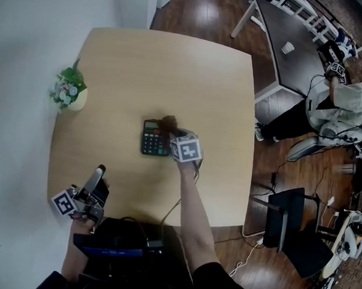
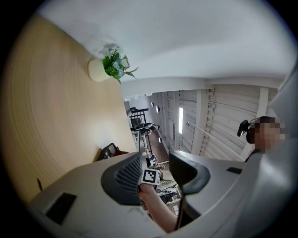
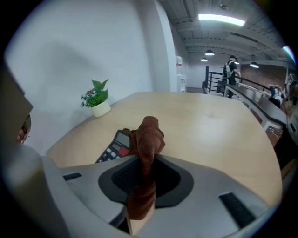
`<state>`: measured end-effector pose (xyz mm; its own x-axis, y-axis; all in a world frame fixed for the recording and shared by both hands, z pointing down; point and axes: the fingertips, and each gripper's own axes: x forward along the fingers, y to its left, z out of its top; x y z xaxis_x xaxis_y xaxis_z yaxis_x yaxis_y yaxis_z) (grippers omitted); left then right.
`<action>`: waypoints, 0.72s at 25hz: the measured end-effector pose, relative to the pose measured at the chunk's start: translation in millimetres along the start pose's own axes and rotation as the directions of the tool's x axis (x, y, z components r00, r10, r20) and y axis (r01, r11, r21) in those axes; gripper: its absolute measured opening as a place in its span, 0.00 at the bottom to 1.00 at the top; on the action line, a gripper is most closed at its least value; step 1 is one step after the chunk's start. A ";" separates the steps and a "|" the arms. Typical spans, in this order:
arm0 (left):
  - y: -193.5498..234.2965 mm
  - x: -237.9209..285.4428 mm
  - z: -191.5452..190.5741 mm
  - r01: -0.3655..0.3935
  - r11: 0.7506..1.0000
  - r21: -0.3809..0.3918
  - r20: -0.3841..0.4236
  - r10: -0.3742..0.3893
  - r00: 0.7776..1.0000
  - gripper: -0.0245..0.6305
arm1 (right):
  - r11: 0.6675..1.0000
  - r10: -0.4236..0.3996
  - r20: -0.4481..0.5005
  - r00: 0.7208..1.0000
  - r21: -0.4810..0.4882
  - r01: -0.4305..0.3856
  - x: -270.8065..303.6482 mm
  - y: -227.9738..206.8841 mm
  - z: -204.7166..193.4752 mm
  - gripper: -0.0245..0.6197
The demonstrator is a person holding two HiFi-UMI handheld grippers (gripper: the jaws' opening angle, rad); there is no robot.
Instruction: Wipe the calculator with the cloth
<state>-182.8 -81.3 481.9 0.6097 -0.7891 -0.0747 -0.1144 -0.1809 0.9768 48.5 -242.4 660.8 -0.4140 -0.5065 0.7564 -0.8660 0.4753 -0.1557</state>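
Note:
A black calculator (image 1: pixel 153 138) lies near the middle of the round-cornered wooden table (image 1: pixel 137 63). My right gripper (image 1: pixel 171 133) hangs over its right edge, shut on a brown cloth (image 1: pixel 168 123). In the right gripper view the cloth (image 3: pixel 147 137) is pinched between the jaws of my right gripper (image 3: pixel 145 174) and bunches up above them, with the calculator (image 3: pixel 114 147) just to its left. Near the table's front left corner, my left gripper (image 1: pixel 99 171) points level. Its jaws stand apart in the left gripper view, nothing held by the gripper (image 2: pixel 156 174). The calculator (image 2: pixel 108 150) lies far off.
A small potted plant (image 1: pixel 69 91) stands at the table's left edge. A black case (image 1: pixel 122 237) sits at the near edge by my body. On the right are a black chair (image 1: pixel 285 217), a dark table (image 1: pixel 292 62), floor cables and a seated person (image 1: pixel 344 112).

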 end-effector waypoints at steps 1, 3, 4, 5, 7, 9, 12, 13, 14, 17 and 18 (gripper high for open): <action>-0.6 2.0 -1.8 0.002 1.000 0.000 -0.005 -0.002 1.000 0.30 | 0.999 -0.029 0.002 1.000 0.022 0.029 -7.6 -12.6 -5.1 0.16; 0.3 4.4 -4.9 0.004 1.000 -0.001 -0.014 -0.004 1.000 0.30 | 0.997 -0.054 0.029 0.998 0.058 0.052 -20.4 -24.8 -7.3 0.15; 1.1 4.7 -6.1 0.002 1.000 -0.002 -0.017 -0.002 1.000 0.30 | 0.997 -0.044 0.057 0.997 0.065 0.040 -24.2 -21.9 -2.3 0.15; 1.8 4.7 -7.1 0.001 1.000 -0.002 -0.019 -0.001 1.000 0.30 | 0.998 -0.020 0.088 0.996 0.061 0.015 -25.4 -12.9 5.7 0.15; 1.8 4.1 -8.1 0.001 1.000 -0.001 -0.019 -0.001 1.000 0.30 | 0.998 0.061 0.135 0.989 0.023 -0.065 -18.7 20.2 24.5 0.15; -0.2 3.8 -7.7 0.002 1.000 0.004 -0.015 -0.002 1.000 0.30 | 0.987 0.158 0.137 0.978 -0.042 -0.153 -2.5 63.0 39.6 0.15; -4.9 4.6 -5.8 0.005 1.000 0.022 -0.007 -0.005 1.000 0.30 | 0.964 0.238 0.070 0.969 -0.140 -0.227 27.9 108.1 47.7 0.16; -5.7 3.8 -5.3 0.003 1.000 0.026 -0.003 -0.003 1.000 0.30 | 0.962 0.233 0.041 0.972 -0.157 -0.224 35.1 111.8 45.9 0.15; -6.4 2.6 -5.0 0.000 1.000 0.028 0.001 0.000 1.000 0.30 | 0.964 0.213 0.015 0.977 -0.164 -0.208 38.6 109.2 42.7 0.16; -6.4 -2.3 -2.7 -0.010 1.000 0.030 0.012 0.010 1.000 0.30 | 0.982 0.126 -0.016 0.992 -0.142 -0.127 33.8 79.9 31.7 0.16; -5.2 -3.6 -1.5 -0.014 0.999 0.029 0.015 0.014 1.000 0.30 | 0.986 0.112 -0.014 0.994 -0.125 -0.113 30.4 69.7 28.3 0.16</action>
<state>-183.2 -76.6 477.4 0.5964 -0.8001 -0.0642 -0.1460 -0.1868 0.9715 -32.4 -245.0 655.0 -0.5048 -0.4399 0.7428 -0.7718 0.6154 -0.1600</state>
